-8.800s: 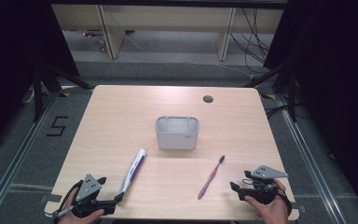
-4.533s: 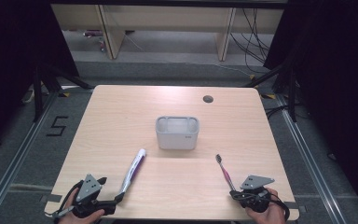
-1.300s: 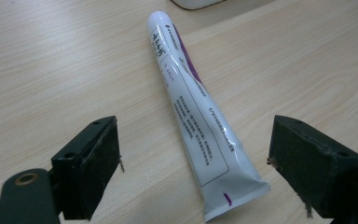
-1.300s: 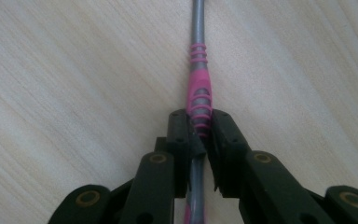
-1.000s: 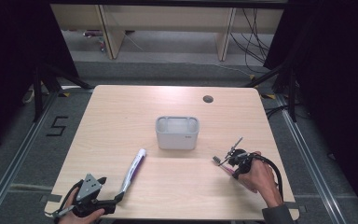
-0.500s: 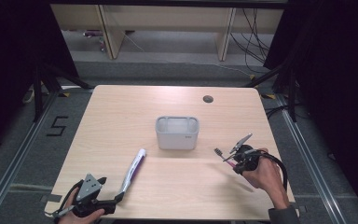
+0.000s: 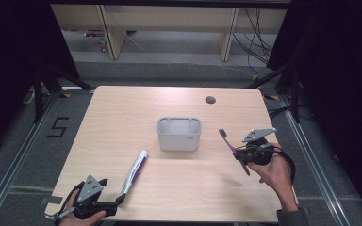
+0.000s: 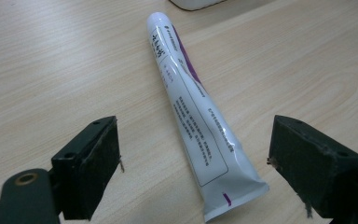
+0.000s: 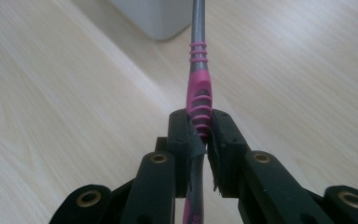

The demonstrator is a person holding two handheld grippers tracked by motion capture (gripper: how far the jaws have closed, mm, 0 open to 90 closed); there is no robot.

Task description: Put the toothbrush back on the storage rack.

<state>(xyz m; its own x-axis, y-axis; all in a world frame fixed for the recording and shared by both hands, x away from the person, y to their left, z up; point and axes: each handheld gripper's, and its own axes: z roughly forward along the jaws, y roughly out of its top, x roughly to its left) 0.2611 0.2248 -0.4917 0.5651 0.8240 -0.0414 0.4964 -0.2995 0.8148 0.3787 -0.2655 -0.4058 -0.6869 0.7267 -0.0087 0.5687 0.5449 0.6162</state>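
Note:
A pink and grey toothbrush (image 7: 232,147) is lifted off the table to the right of the grey holder box (image 7: 179,133), brush head up and toward the box. My right gripper (image 7: 241,155) is shut on its pink handle (image 9: 200,105), which runs straight out between the jaws. A white and purple toothpaste tube (image 7: 135,171) lies flat on the table near the front left. My left gripper (image 7: 115,202) rests at the table's front edge, open, with the tube's crimped end (image 8: 233,191) lying between its two pads untouched.
The wooden table (image 7: 122,108) has a round cable hole (image 7: 210,100) at the back right. Beyond the far edge stand shelf legs and loose cables on the floor. A marker "5" is taped on the floor at the left.
My right gripper has risen with the toothbrush and shifted right, tipping the brush head upward. The left gripper and the tube have stayed put.

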